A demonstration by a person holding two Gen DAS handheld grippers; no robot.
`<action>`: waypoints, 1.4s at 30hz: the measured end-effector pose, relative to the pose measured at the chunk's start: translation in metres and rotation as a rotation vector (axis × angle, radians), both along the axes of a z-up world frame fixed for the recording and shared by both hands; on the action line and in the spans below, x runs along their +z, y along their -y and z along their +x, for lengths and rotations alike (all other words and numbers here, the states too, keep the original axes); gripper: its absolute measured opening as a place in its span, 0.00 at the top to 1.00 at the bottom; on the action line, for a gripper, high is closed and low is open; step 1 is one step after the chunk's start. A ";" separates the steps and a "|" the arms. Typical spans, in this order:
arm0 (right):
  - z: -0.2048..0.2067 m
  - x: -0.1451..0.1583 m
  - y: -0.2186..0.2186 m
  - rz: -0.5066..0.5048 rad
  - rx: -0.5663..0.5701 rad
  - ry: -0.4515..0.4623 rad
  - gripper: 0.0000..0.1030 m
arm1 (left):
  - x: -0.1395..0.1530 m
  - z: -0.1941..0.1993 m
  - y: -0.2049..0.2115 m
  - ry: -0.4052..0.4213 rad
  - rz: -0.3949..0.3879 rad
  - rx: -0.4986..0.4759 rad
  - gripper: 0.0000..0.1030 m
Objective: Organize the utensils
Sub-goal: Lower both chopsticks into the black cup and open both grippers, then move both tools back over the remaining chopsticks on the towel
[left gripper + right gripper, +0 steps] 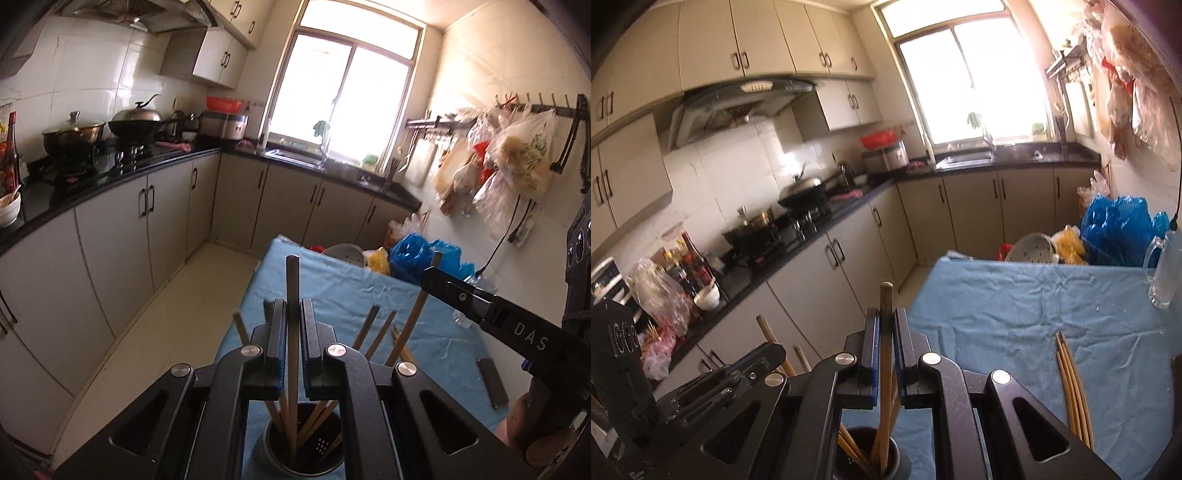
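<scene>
A metal utensil holder (303,439) stands on the blue-clothed table (332,291), with several wooden chopsticks leaning in it. My left gripper (293,310) is shut on one upright chopstick (292,280) whose lower end reaches into the holder. My right gripper (885,325) is shut on another upright chopstick (885,306), its lower end inside the holder (868,454). The right gripper also shows in the left wrist view (428,277), holding its chopstick (413,317). A bundle of loose chopsticks (1073,384) lies on the cloth to the right.
A dark flat object (493,382) lies on the cloth. A glass mug (1163,269), a blue plastic bag (1115,229), a yellow bag (1069,242) and a colander (1034,249) crowd the table's far end. The kitchen counter (110,177) runs along the left.
</scene>
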State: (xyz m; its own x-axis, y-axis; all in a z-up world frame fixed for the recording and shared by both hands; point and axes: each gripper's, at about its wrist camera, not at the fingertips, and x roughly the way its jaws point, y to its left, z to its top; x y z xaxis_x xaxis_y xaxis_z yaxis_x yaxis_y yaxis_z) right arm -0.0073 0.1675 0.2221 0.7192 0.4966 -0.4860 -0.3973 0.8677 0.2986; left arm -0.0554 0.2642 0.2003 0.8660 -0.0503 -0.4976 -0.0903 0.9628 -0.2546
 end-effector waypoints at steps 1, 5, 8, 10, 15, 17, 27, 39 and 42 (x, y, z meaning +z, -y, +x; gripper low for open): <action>0.003 -0.005 0.000 -0.005 0.004 -0.012 0.92 | -0.003 0.000 0.001 -0.008 0.007 0.003 0.94; 0.011 -0.022 0.002 -0.005 0.005 -0.052 0.92 | -0.005 -0.004 0.010 -0.021 0.060 0.034 0.87; 0.015 -0.029 0.005 0.000 0.005 -0.079 0.91 | -0.005 -0.012 0.016 -0.012 0.100 0.059 0.61; 0.016 -0.031 0.008 0.000 0.002 -0.084 0.87 | -0.003 -0.018 0.020 0.000 0.139 0.080 0.61; 0.013 -0.030 0.023 0.009 -0.014 -0.076 0.66 | 0.002 -0.032 0.036 0.011 0.215 0.090 0.53; 0.009 -0.028 0.026 0.001 -0.019 -0.067 0.65 | 0.004 -0.039 0.042 0.020 0.226 0.090 0.49; -0.016 -0.034 0.077 -0.050 -0.113 -0.032 0.52 | 0.009 -0.071 0.080 0.046 0.201 0.033 0.45; -0.026 -0.095 0.194 -0.082 -0.303 -0.156 0.48 | -0.021 -0.076 0.153 -0.034 0.171 -0.149 0.41; -0.025 -0.119 0.222 -0.095 -0.321 -0.211 0.48 | -0.042 -0.060 0.170 -0.101 0.152 -0.189 0.41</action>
State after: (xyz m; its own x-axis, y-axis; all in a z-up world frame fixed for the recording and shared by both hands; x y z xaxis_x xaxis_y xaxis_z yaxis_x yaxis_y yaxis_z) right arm -0.0319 -0.0541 0.1026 0.7100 0.2088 -0.6725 -0.0399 0.9654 0.2575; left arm -0.1155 0.0943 0.1586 0.7938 -0.1242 -0.5954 0.0769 0.9916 -0.1044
